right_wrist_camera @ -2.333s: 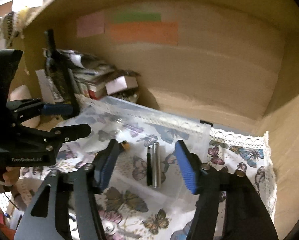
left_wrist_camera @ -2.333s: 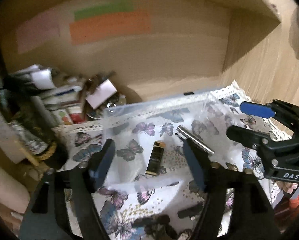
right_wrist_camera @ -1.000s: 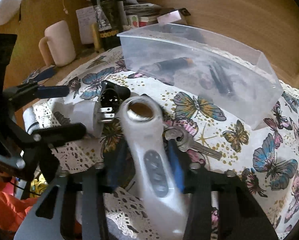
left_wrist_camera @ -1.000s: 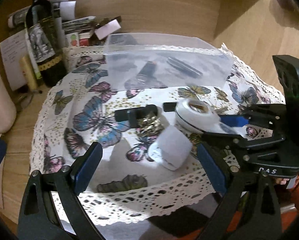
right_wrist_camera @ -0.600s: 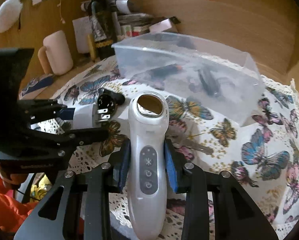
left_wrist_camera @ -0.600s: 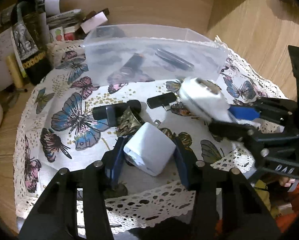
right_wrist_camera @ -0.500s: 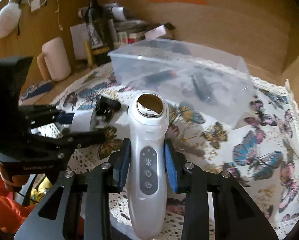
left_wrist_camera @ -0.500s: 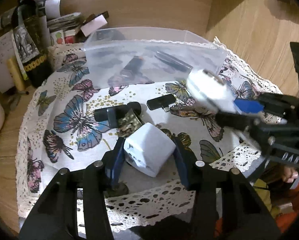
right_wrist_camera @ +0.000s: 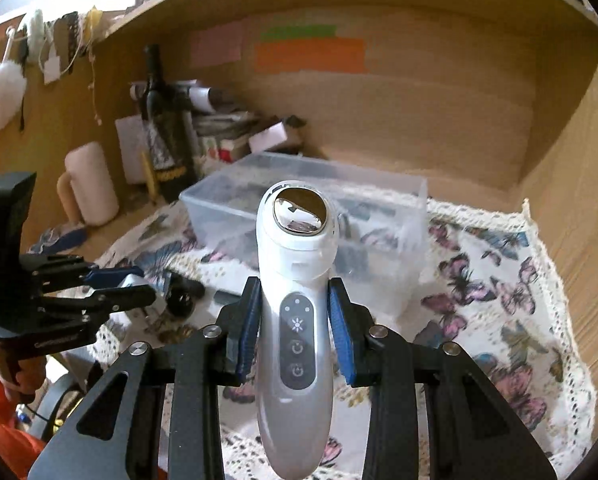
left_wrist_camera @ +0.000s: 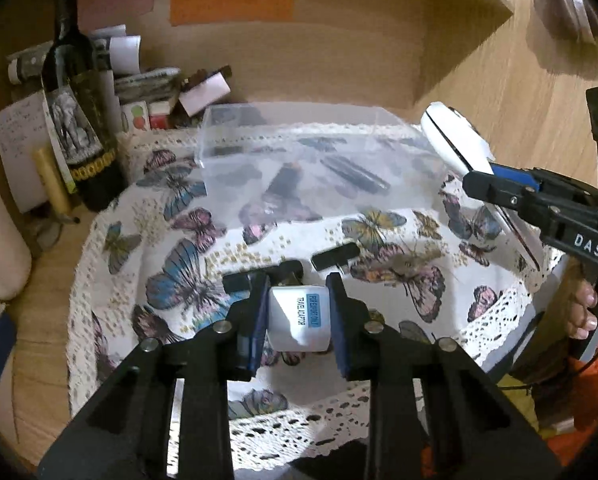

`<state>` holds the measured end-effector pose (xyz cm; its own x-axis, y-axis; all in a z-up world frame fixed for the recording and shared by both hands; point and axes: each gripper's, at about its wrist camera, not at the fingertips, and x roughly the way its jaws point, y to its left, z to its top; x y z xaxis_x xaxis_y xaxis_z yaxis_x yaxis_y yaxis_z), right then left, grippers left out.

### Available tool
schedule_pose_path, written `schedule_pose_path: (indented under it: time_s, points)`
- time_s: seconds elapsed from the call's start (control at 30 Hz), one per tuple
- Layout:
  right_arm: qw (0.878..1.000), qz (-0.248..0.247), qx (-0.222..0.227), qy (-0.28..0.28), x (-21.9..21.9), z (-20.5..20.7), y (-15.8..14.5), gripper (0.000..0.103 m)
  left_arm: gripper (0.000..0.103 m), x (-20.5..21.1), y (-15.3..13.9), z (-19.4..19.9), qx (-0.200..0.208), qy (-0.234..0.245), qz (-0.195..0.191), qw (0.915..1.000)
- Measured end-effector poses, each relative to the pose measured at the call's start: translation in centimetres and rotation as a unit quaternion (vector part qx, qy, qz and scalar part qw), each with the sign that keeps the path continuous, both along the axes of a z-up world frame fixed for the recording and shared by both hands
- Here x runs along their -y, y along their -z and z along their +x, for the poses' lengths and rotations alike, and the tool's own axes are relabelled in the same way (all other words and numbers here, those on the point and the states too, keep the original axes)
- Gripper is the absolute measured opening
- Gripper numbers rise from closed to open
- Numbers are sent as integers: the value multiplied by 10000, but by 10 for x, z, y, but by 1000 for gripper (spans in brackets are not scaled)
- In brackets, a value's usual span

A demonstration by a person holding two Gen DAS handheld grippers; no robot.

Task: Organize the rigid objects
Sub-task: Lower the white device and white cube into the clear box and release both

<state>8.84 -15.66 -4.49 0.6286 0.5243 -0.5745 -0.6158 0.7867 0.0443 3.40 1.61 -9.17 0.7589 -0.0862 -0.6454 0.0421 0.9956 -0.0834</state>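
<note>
My left gripper (left_wrist_camera: 298,308) is shut on a white travel adapter cube (left_wrist_camera: 299,322), held above the butterfly tablecloth (left_wrist_camera: 171,276). My right gripper (right_wrist_camera: 295,320) is shut on a white handheld device with a metal head (right_wrist_camera: 297,280), lifted in the air; it also shows in the left wrist view (left_wrist_camera: 457,140). A clear plastic bin (left_wrist_camera: 311,160) holds dark stick-shaped items and stands at the back of the cloth; it also shows in the right wrist view (right_wrist_camera: 379,216). A black flash drive (left_wrist_camera: 335,256) and another black item (left_wrist_camera: 259,276) lie on the cloth.
A dark wine bottle (left_wrist_camera: 79,120), papers and small boxes (left_wrist_camera: 159,88) crowd the back left. A cream mug (right_wrist_camera: 89,184) stands at the left. Wooden walls enclose the back and right. The cloth's lace edge (left_wrist_camera: 299,428) hangs at the front.
Both grippers shut on their objects and lifted them off the cloth. The white device rose higher and nearer the bin; the adapter came up from the cloth.
</note>
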Motion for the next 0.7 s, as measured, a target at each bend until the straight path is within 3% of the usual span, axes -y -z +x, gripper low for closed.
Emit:
schedule_pose_path:
  time_s: [0.4,0.7]
  points:
    - [9985,117,490,225,3,36,-35,30,28,-20,-54,36,622,-280,158,9975]
    - [9985,30,488,230,-15,75,-40,30,28,-35,-68,85,579,-322,146,9977]
